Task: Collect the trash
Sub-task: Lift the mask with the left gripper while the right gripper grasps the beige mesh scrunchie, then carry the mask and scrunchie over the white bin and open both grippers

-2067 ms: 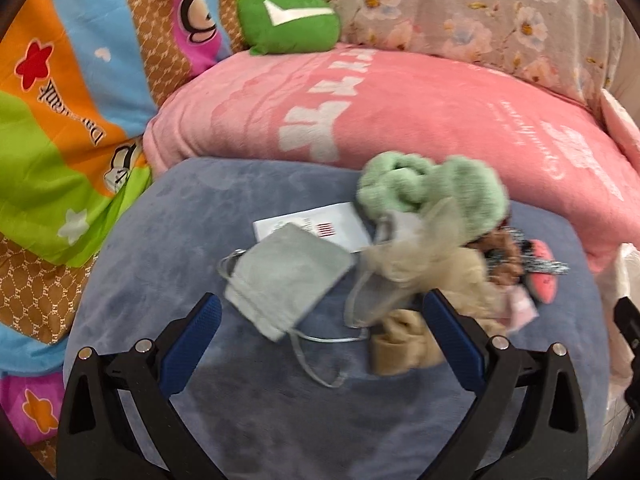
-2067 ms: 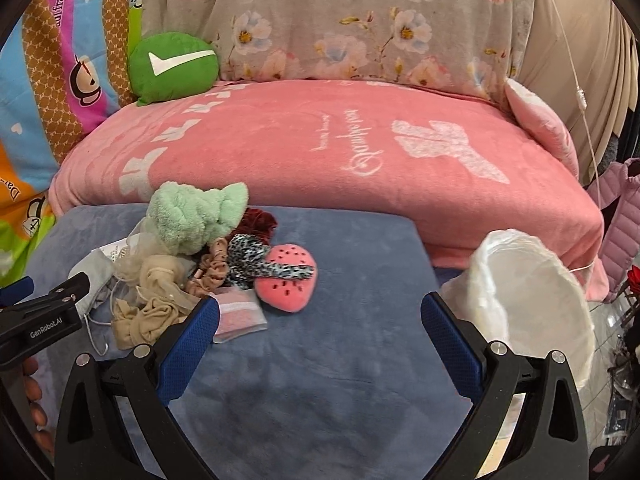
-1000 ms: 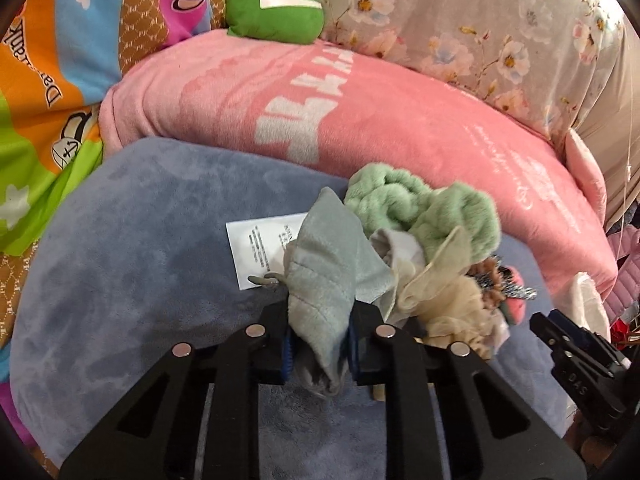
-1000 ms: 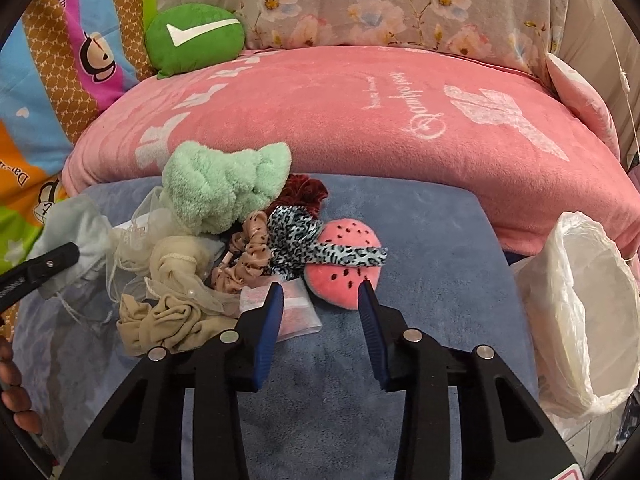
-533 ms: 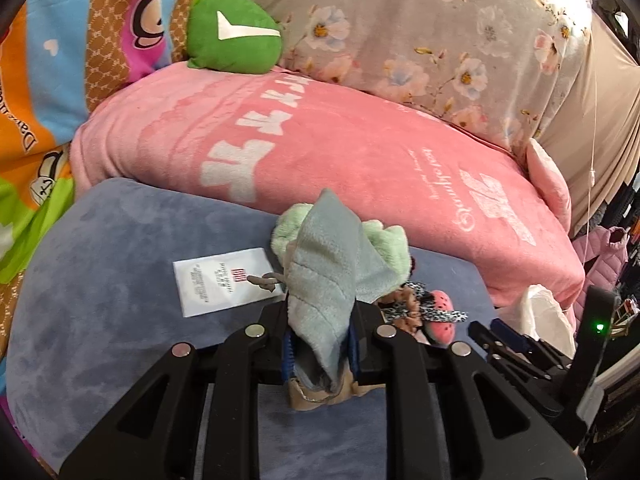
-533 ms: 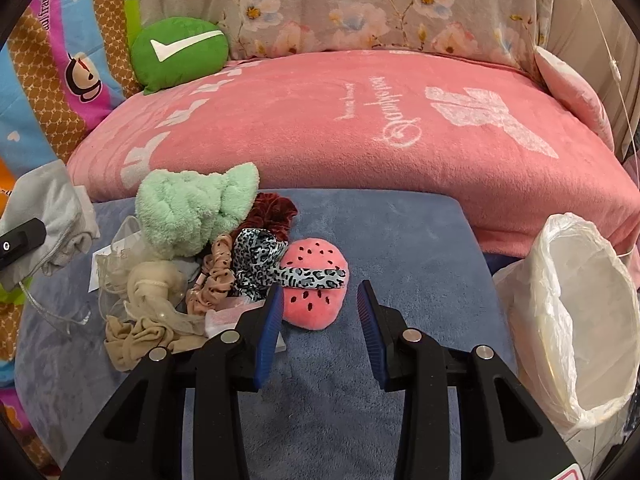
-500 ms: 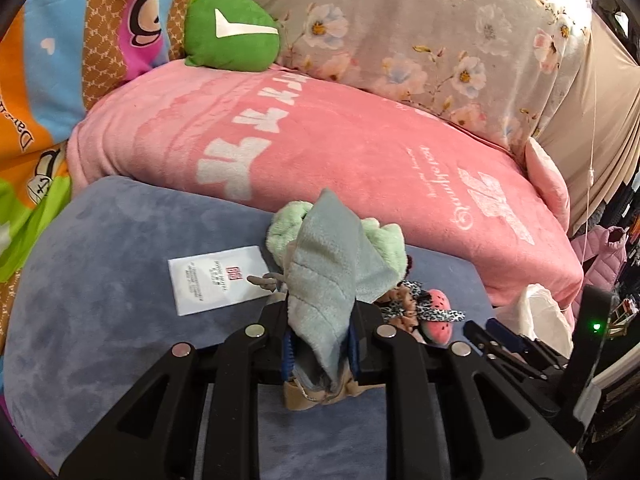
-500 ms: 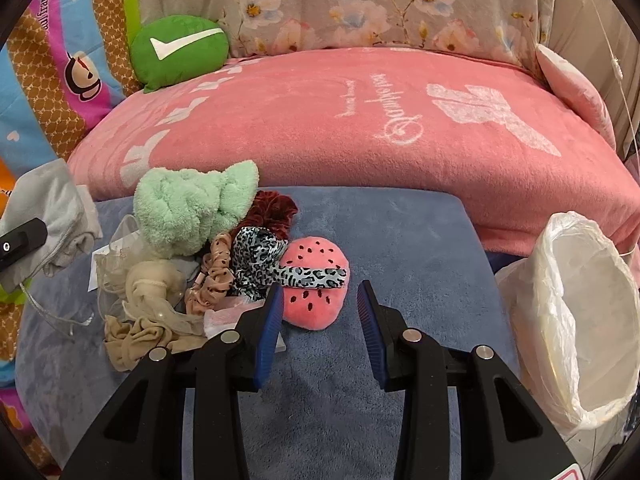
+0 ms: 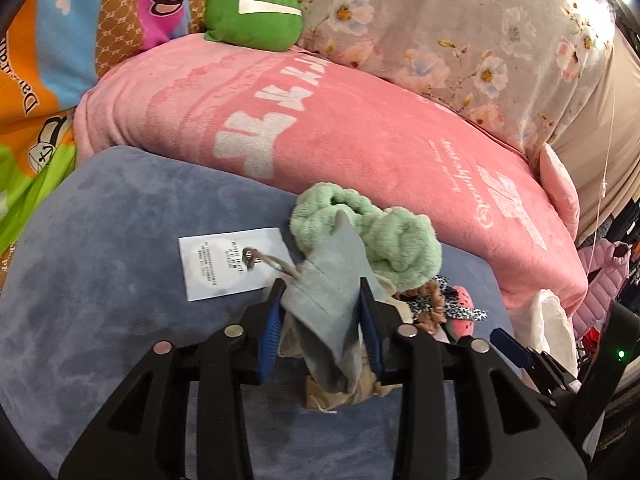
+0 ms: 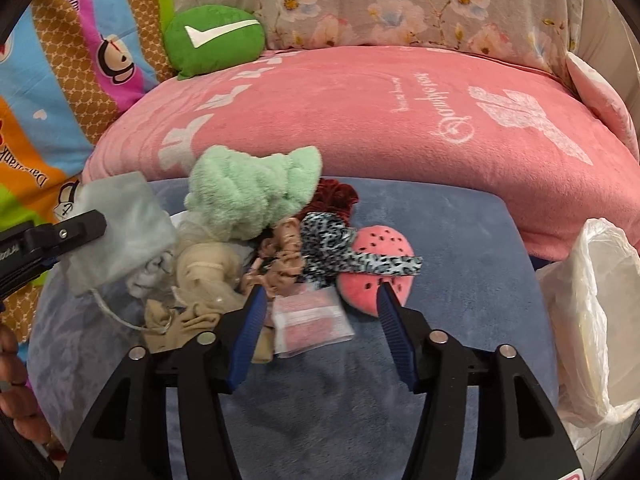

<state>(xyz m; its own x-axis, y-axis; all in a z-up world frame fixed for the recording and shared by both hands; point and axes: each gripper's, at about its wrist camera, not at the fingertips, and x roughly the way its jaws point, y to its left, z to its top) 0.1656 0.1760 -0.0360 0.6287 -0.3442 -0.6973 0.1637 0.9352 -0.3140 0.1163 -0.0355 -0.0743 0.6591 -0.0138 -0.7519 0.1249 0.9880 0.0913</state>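
My left gripper (image 9: 320,316) is shut on a grey drawstring pouch (image 9: 332,300) and holds it above the blue-grey cushion (image 9: 100,320). The pouch also shows at the left of the right wrist view (image 10: 120,228). My right gripper (image 10: 320,312) is open, its jaws on either side of a small clear packet with pink contents (image 10: 310,320). A pile lies beyond it: a green fluffy headband (image 10: 252,196), beige cloth (image 10: 200,276), scrunchies (image 10: 288,256), a leopard band (image 10: 344,248) and a pink watermelon plush (image 10: 380,264).
A white paper slip (image 9: 228,264) lies on the cushion left of the pile. A bin lined with a white plastic bag (image 10: 596,320) stands at the right. A pink blanket (image 10: 400,120), a green check-mark pillow (image 10: 214,40) and floral bedding lie behind.
My left gripper's jaws have spread a little around the pouch and it has swung back toward the pile. My right gripper has opened wider and moved down over the clear packet.
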